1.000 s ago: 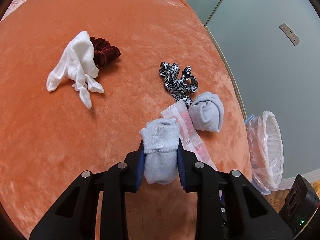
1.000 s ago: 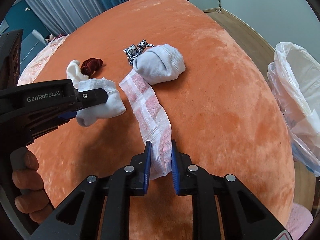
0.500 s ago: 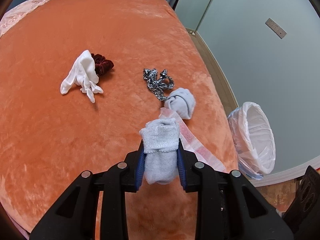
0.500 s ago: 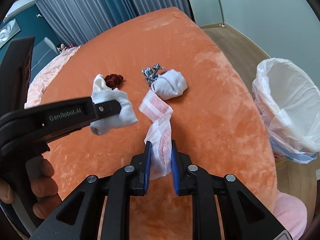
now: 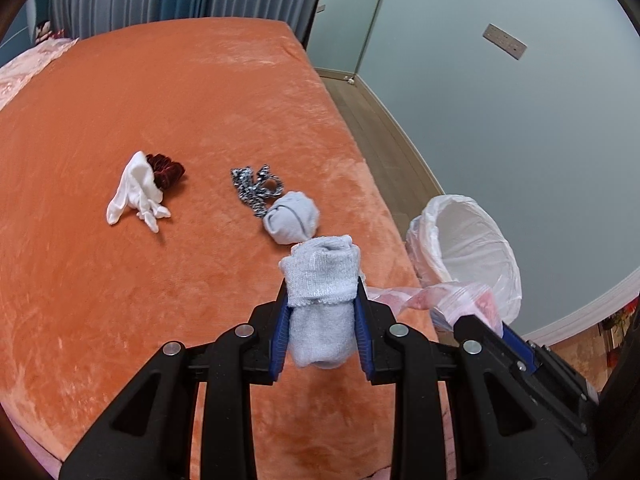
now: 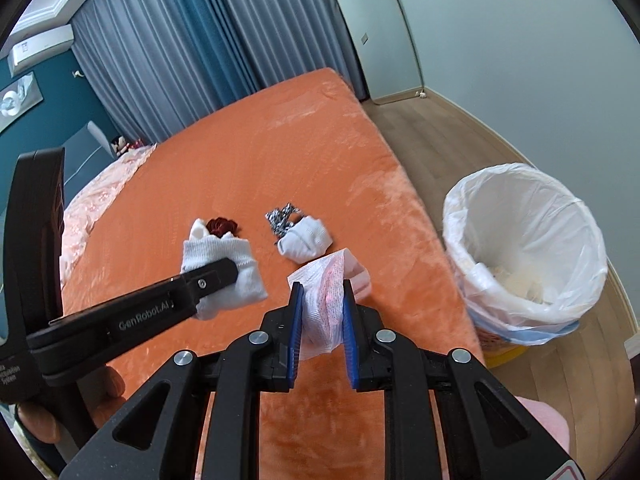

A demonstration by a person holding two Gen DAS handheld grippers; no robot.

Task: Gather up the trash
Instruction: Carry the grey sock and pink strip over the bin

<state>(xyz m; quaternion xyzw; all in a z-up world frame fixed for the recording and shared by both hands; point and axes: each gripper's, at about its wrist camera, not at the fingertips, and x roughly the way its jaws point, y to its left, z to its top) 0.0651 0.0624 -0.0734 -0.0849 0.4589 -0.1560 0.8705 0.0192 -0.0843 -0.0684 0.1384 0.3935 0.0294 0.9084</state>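
My left gripper [image 5: 322, 308] is shut on a rolled pale grey sock [image 5: 320, 280], held above the orange bed [image 5: 160, 100]; it also shows in the right wrist view [image 6: 224, 276]. My right gripper [image 6: 320, 300] is shut on a pink and white plastic wrapper [image 6: 326, 280], lifted off the bed; the wrapper shows in the left wrist view [image 5: 452, 296] in front of the bin. A trash bin lined with a white bag [image 6: 524, 240] stands on the floor right of the bed [image 5: 464, 248].
On the bed lie a second rolled grey sock [image 5: 292, 218], a black and white patterned scrunchie [image 5: 254, 186], a white glove [image 5: 138, 194] and a dark red scrunchie [image 5: 166, 170]. Wooden floor [image 6: 440, 140] and a pale wall are at right, curtains behind.
Both grippers have risen and pulled back from the bed with their loads. The wrapper has lifted fully off the bed and moved towards the bin.
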